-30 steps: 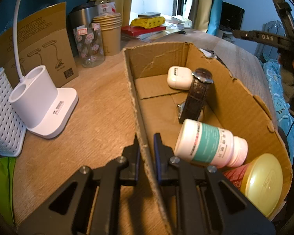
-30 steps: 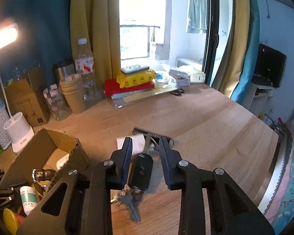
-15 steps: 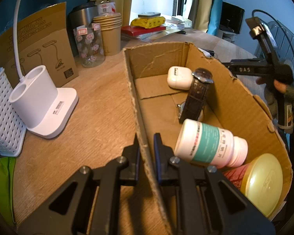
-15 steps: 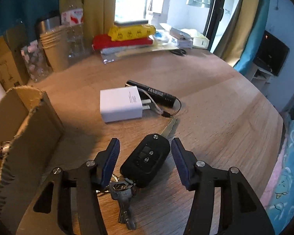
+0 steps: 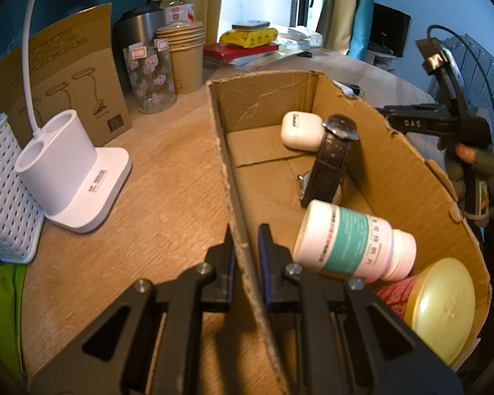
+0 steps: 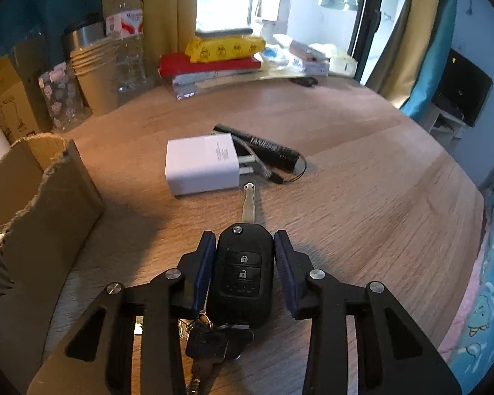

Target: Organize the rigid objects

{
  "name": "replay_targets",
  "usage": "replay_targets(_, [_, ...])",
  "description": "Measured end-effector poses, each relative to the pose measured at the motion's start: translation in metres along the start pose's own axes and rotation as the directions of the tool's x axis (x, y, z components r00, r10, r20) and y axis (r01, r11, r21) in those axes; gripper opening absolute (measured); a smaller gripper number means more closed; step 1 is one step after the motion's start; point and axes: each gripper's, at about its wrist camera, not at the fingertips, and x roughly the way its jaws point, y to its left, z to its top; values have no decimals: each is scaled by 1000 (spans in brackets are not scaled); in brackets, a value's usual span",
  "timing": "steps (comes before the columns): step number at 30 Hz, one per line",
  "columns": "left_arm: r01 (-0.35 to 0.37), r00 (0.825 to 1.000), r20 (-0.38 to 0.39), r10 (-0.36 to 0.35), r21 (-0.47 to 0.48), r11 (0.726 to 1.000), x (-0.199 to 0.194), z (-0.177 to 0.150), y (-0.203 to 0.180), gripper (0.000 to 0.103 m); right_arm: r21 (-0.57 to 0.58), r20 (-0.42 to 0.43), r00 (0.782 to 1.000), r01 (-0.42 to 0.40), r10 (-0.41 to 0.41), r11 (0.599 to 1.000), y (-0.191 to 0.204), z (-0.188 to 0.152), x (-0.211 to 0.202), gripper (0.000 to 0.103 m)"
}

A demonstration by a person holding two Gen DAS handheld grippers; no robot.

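Car key — between closing right tongs

Left tool: black plastic linkage arms with triangular cut-outs, round silver screws at the pivots, dark blue pads inside the fingers.
Right tool: same black frame, silver screws, blue pads; seen from the left wrist view, white letters "DAS" on its side, a thin black cable looping above.
Sleeve: grey, at the far right.
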Motion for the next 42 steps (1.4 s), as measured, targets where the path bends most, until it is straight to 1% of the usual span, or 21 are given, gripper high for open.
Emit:
replay_targets(10, [0,1000,0,0,0,1000,0,0,0,13,0,106,994,-39,39,999,3,12,-42,37])
replay_targets(14, [0,1000,0,0,0,1000,0,0,0,13,2,164,985,-53,52,999,4,17,-63,37])
replay_targets(19, [0,1000,0,0,0,1000,0,0,0,13,1,215,974,-69,67,998,6,23,-85,37])
replay_targets(29, [0,1000,0,0,0,1000,0,0,0,13,-20,290,953,-90,91,996,18,33,-116,37])
replay_targets(36, [0,1000,0,0,0,1000,0,0,0,13,-48,344,932,-107,117,993,30,40,-141,37])
replay_targets(42, [0,1000,0,0,0,1000,0,0,0,13,-99,401,902,-132,162,986,48,49,-168,37])
